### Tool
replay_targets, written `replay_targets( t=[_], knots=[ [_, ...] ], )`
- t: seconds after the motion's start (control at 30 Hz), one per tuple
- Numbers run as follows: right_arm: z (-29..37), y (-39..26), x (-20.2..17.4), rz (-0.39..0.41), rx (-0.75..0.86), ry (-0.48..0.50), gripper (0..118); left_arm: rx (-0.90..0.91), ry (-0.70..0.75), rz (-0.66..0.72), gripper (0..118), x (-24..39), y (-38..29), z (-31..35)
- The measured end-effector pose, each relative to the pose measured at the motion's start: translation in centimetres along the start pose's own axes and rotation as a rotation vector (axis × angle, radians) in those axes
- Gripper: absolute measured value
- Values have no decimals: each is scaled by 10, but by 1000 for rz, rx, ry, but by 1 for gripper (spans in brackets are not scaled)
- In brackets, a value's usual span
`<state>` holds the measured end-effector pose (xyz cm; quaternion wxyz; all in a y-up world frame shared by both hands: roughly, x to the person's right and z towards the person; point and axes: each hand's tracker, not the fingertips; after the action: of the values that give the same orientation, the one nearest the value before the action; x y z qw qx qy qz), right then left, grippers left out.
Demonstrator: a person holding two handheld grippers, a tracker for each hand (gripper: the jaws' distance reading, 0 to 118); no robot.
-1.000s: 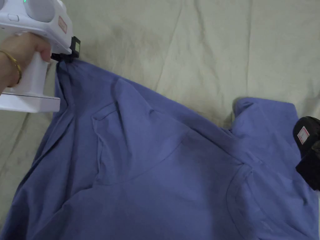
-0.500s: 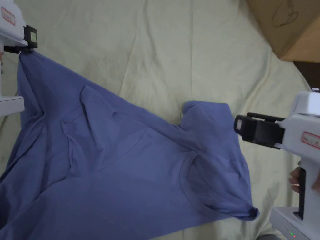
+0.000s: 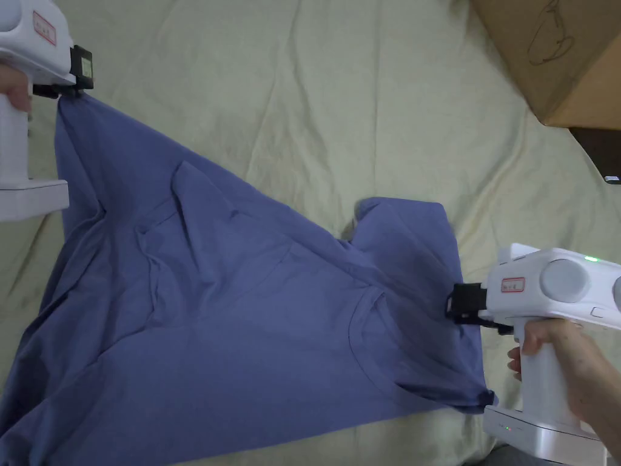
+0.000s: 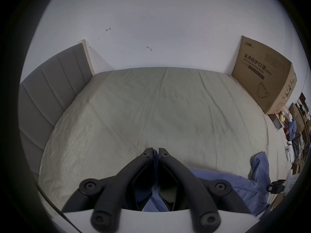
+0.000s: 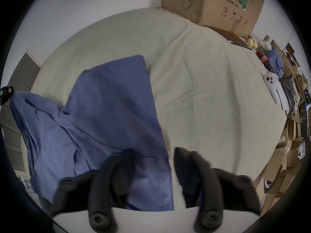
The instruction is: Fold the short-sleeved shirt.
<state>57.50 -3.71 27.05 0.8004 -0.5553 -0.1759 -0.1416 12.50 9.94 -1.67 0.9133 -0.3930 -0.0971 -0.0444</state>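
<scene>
The box (image 4: 262, 78) bears, on the face seen in the left gripper view, "医用防护口罩", beneath it "Medical protective mask" and "(N95)", above a mask drawing. Its face (image 5: 212, 6) in the right gripper view bears "有效期: 2年", with umbrella and up-arrow signs below that and another mask drawing to the left. The stickers on the left gripper (image 3: 68, 90) and right gripper (image 3: 456, 309) are too small to read.
</scene>
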Motion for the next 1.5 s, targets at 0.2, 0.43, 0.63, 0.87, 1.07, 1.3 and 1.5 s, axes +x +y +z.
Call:
replay_targets(
  t=[0.2, 0.43, 0.63, 0.87, 1.07, 1.3, 1.5],
  knots=[
    [-4, -5, 1, -55, 21, 31, 1, 8, 40, 10, 1, -3, 0, 0],
    [85, 9, 5, 7, 208, 152, 1, 95, 19, 82, 1, -16, 9, 51],
    [156, 46, 46, 100, 421, 186, 1, 261, 24, 138, 1, -33, 15, 156],
    [294, 51, 30, 95, 672, 153, 1, 475, 38, 217, 1, -80, 28, 269],
    [385, 57, 33, 82, 839, 220, 1, 619, 44, 232, 1, -103, 41, 334],
    [457, 58, 22, 113, 935, 202, 1, 724, 38, 230, 1, -115, 51, 383],
    [474, 57, 8, 136, 953, 199, 1, 736, 76, 242, 1, -122, 61, 389]
  ],
)
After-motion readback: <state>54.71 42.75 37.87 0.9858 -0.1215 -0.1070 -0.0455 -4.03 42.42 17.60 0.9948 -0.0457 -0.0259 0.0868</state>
